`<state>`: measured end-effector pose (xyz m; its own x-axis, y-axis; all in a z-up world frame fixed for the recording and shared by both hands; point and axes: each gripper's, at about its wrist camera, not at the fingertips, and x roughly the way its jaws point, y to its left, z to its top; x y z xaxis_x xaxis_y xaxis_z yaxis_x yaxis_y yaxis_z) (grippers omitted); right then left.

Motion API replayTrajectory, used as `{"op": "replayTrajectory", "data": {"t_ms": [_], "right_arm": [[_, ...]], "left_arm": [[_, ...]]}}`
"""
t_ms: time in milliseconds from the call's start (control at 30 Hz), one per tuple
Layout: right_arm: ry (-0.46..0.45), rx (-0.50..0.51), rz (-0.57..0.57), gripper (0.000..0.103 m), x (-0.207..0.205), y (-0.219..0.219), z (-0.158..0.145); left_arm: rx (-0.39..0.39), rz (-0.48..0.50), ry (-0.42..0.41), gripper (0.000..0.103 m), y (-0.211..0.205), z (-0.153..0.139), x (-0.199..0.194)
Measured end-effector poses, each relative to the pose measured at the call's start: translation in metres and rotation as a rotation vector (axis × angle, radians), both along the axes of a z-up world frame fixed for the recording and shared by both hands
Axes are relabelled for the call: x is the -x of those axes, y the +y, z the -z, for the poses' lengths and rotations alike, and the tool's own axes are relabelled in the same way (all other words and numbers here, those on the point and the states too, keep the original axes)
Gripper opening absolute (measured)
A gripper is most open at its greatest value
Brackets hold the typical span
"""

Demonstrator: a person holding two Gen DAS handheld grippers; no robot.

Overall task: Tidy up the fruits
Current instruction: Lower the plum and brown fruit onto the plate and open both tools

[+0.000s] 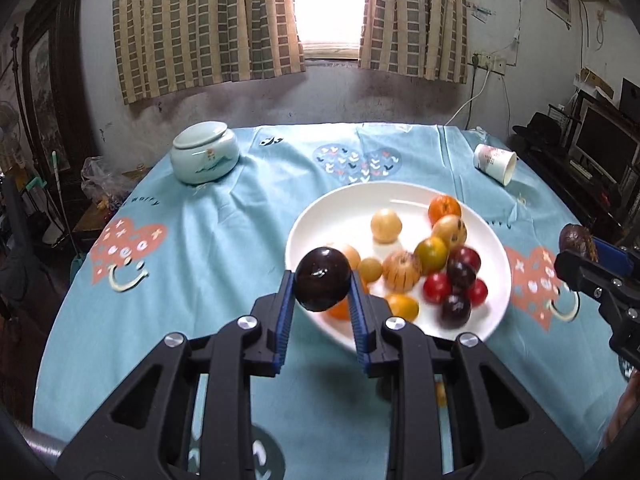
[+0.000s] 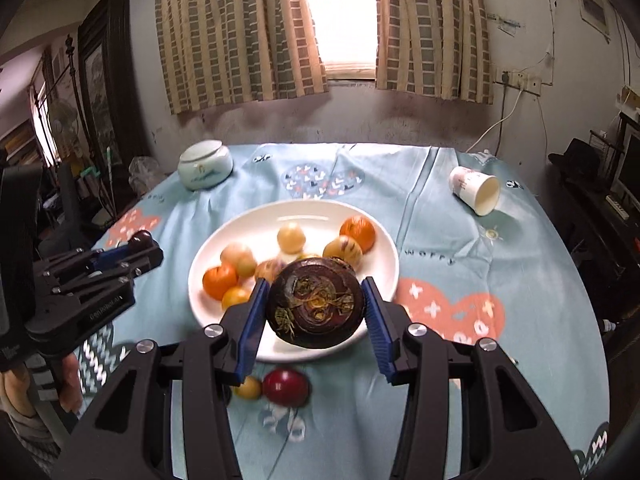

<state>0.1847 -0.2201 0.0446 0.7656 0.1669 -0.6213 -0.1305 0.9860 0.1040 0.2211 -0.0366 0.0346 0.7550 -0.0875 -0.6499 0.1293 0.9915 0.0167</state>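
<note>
**Both hand-held grippers carry dark fruit over the plate**

We see the left hand-held gripper [image 1: 322, 285] closed on a glossy dark plum [image 1: 322, 279], its blue pads pressing the fruit on both sides, held above the near left rim of the white plate [image 1: 316, 216]. The right hand-held gripper [image 2: 314, 306] has its jaws partly apart and clamped on a larger dark round fruit [image 2: 316, 303], whose facing side shows dried yellowish-green remains in a ring; it hangs over the near part of the plate.

The plate sits near the middle of the counter [image 1: 224, 248], which is covered by a light blue cloth printed with hearts and smiling faces. On the cloth, right of the plate in the right wrist view, we read the word "worry" [image 2: 430, 258]. In the plate lie oranges, pale yellow fruits, small red ones and dark plums, mostly gathered on its right side in the left wrist view.

Two fruits lie on the cloth just near of the plate: a red fruit [image 2: 286, 386] and, touching or just beside it on the left, a small yellow one [image 2: 249, 388].

At the far left stands a lidded pale green jar [image 1: 206, 152]. At the far right a paper cup [image 1: 495, 162] lies tipped on its side, mouth toward the right; its print is too small to read. The left gripper's body bears small lettering we cannot make out.
</note>
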Motion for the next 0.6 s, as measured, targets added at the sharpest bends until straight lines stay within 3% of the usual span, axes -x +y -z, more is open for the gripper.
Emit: {"op": "replayTrajectory", "data": {"t_ms": [300,600], "right_arm": [[0.061,-0.009,-0.02,0.047,-0.075,0.02,0.036],[0.103,0.051,-0.053,0.047,-0.098,0.031,0.063]], "left_arm": [[0.033,-0.021,0.064,0.027,-0.01,0.03,-0.071],[0.019,-0.024,0.111,0.027,-0.014,0.058,-0.106]]}}
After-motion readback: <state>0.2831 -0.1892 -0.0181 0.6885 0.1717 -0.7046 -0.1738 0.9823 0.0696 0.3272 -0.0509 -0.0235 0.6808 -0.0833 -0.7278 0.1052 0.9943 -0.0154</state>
